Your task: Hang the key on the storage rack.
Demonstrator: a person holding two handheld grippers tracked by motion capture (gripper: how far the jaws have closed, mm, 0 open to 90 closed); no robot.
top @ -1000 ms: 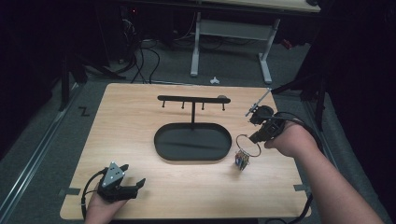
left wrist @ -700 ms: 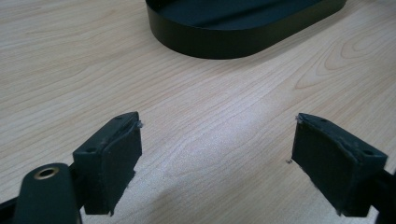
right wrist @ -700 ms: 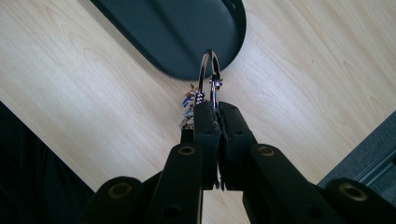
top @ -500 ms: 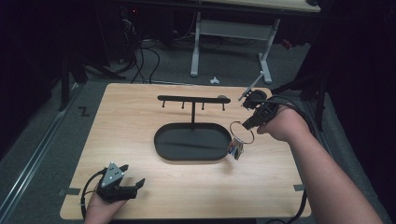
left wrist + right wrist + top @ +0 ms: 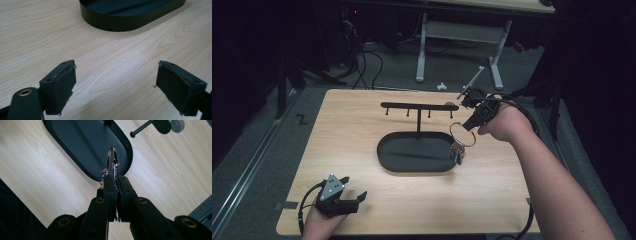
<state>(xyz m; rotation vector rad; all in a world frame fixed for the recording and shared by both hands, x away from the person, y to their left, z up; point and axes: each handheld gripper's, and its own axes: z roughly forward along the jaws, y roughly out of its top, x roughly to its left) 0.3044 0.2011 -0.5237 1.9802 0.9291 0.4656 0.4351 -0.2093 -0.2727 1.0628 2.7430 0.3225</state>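
Observation:
A silver key ring [image 5: 462, 135] with a small coloured charm [image 5: 457, 153] hangs from my right gripper [image 5: 468, 125], whose jaws are shut on the ring. It hovers over the right end of the black oval base [image 5: 416, 151] of a hook stand, just below the right end of the stand's crossbar [image 5: 419, 105]. In the right gripper view the ring [image 5: 111, 160] stands up from the shut right gripper [image 5: 115, 178] above the base [image 5: 85, 142], with the bar's end [image 5: 160, 125] at the upper right. My left gripper [image 5: 353, 188] rests open at the table's front left corner. Nothing lies in that left gripper [image 5: 116, 82].
The wooden table [image 5: 352, 130] stands on a grey floor, with cables and a desk frame [image 5: 459, 35] behind it. The stand's base [image 5: 130, 15] lies some way ahead of my left gripper. A cable trails from my right hand off the table's right edge.
My right hand has carried the key ring up and leftward from the table's right side to the right end of the stand. The left hand has stayed put.

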